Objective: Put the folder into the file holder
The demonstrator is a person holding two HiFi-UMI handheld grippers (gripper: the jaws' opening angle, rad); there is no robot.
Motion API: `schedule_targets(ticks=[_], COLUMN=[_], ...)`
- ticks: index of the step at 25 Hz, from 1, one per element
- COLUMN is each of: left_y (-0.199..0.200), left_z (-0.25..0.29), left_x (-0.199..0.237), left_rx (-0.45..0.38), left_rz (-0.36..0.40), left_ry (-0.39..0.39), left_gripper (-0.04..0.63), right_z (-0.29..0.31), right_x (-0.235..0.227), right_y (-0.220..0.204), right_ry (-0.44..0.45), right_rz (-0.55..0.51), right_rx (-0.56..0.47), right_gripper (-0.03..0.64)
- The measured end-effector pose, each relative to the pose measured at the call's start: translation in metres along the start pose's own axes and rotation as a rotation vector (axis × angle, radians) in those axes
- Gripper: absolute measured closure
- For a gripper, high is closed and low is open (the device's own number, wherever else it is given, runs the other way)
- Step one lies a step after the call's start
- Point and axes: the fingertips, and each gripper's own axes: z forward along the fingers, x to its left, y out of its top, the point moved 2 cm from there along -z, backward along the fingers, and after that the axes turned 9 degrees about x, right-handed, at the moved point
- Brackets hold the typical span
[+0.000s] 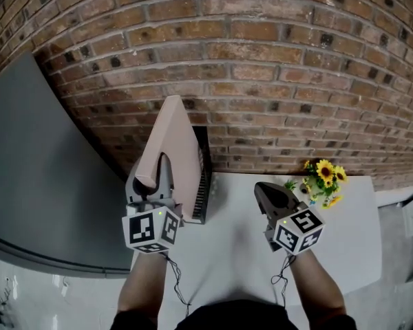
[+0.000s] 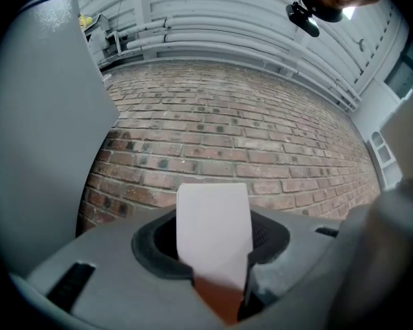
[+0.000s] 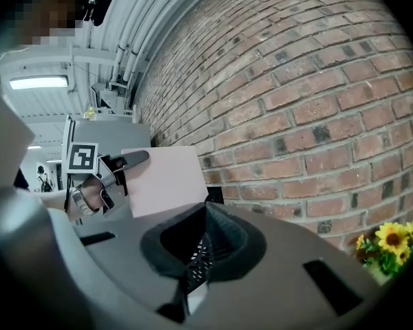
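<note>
Step in hand: lowering the folder into its slot.

- The left tool [image 1: 160,174] is clamped on the folder [image 1: 171,143] near its lower edge. The left gripper view shows the sheet pinched between the jaws and rising straight ahead.
- The folder stands on edge, leaning a little, over the file holder [image 1: 201,184] at the back-left corner of the desk [image 1: 344,212], hard against the brick wall [image 1: 261,60].
- I cannot tell whether its bottom edge has entered a slot yet.
- The right tool [image 1: 270,192] has its jaws together on nothing. It hangs over the middle of the desk, aimed at the holder.

How I would run it (my judgement):
- Square the folder's plane to the dividers before dropping it; a tilted edge will catch on the mesh.
- Go down slowly and release only once the bottom edge is seated.
- The holder looks light, so the closed right tool could brace its front edge if it skates.

Materials:
- Folder: pale pink card, matte, flat and rectangular; stiff enough to stand from a low grip, though probably whippy at the top.
- Holder: black perforated metal mesh, upright.
- Desk: smooth white top.
- Sunflowers [image 1: 322,181] sit at the back-right corner, well clear.
</note>
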Motion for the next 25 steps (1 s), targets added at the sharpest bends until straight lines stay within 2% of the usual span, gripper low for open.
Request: schedule_targets(ticks=[11, 16, 25], left_y=[-0.018, -0.035, -0.077], left_z=[0.015, 0.016, 0.023], left_x=[0.008, 0.007, 0.000], left_rx=[-0.038, -0.026, 0.025], left_rz=[-0.034, -0.043, -0.010], left_ry=[0.019, 0.028, 0.032], left_gripper=[0.431, 0.431, 0.430], right_z=[0.020, 0.022, 0.023], right_x=[-0.003, -0.003, -0.007], right_y=[-0.005, -0.009, -0.012], right_ry=[-0.006, -0.005, -0.009], right_rz=[0.011, 0.017, 0.021], right_rx=[0.027, 0.034, 0.042], right_gripper=[0.614, 0.614, 0.614])
